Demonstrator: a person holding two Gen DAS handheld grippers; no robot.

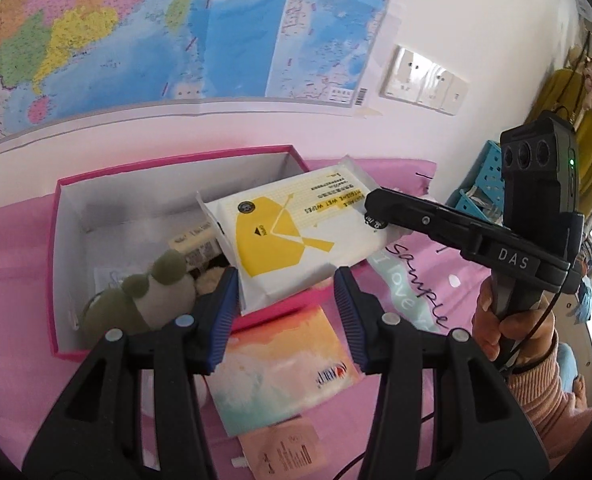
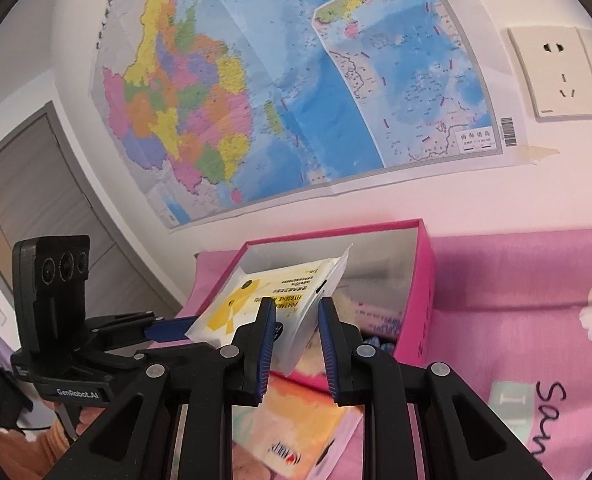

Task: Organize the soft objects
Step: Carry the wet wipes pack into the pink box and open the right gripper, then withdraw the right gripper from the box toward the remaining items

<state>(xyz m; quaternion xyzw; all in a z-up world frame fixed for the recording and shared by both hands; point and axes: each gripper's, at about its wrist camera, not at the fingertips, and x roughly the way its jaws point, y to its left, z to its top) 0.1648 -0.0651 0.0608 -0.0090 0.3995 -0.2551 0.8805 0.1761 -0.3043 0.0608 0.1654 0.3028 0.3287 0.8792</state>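
A white and yellow wet wipes pack (image 1: 292, 236) hangs tilted over the front right corner of the pink box (image 1: 66, 240). My right gripper (image 1: 376, 210) grips the pack's right end; in its own view the pack (image 2: 256, 300) sits between its blue pads (image 2: 266, 344). My left gripper (image 1: 286, 300) is open, its pads either side of the pack's lower edge, holding nothing. A green plush frog (image 1: 144, 300) lies inside the box. A pastel tissue pack (image 1: 280, 368) lies on the pink sheet under my left gripper.
The pink box (image 2: 420, 292) stands on a pink bedsheet (image 2: 516, 320) against a white wall with a map (image 2: 296, 80) and sockets (image 2: 556, 72). A small peach sachet (image 1: 284, 452) lies near the front. A blue basket (image 1: 484, 188) stands at right.
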